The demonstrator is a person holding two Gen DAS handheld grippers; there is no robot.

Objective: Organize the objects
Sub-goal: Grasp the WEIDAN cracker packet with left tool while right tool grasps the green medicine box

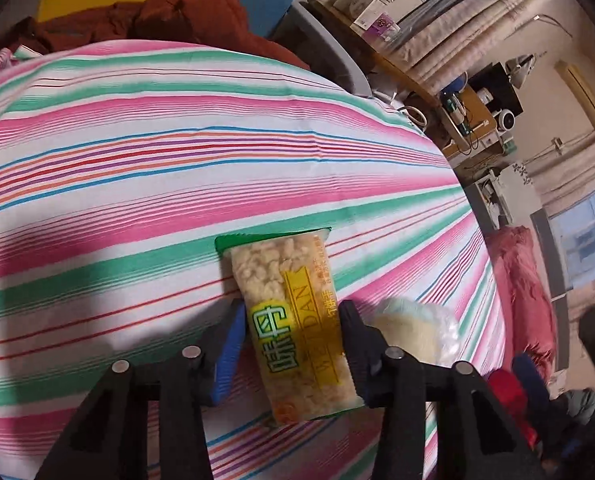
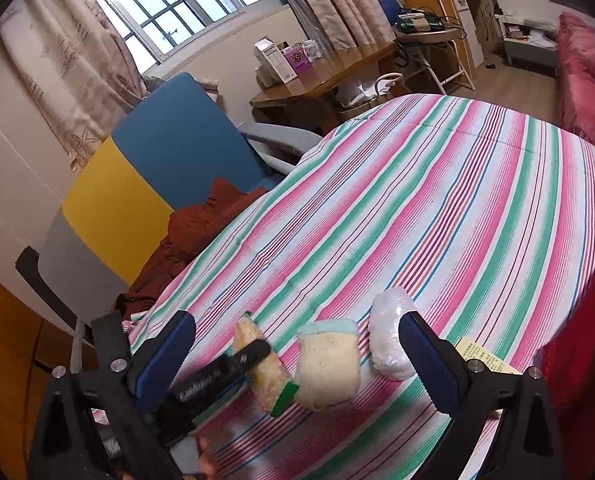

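A yellow and green snack packet (image 1: 293,320) lies on the striped bedcover (image 1: 177,160). My left gripper (image 1: 291,312) straddles it, and both blue pads touch its sides. The packet also shows in the right wrist view (image 2: 263,376), with the left gripper's finger (image 2: 233,364) across it. A pale bread-like packet with a blue edge (image 2: 327,364) lies just right of it; it also shows in the left wrist view (image 1: 413,332). A clear crinkled bag (image 2: 389,340) lies further right. My right gripper (image 2: 297,352) is open and empty, hovering wide around these items.
A yellow card (image 2: 483,356) lies at the right finger. A rust-red cloth (image 2: 201,232) is bunched at the bed's far edge by a blue and yellow headboard (image 2: 149,168). A wooden desk (image 2: 321,80) with boxes stands beyond. A pink quilt (image 2: 589,92) lies at right.
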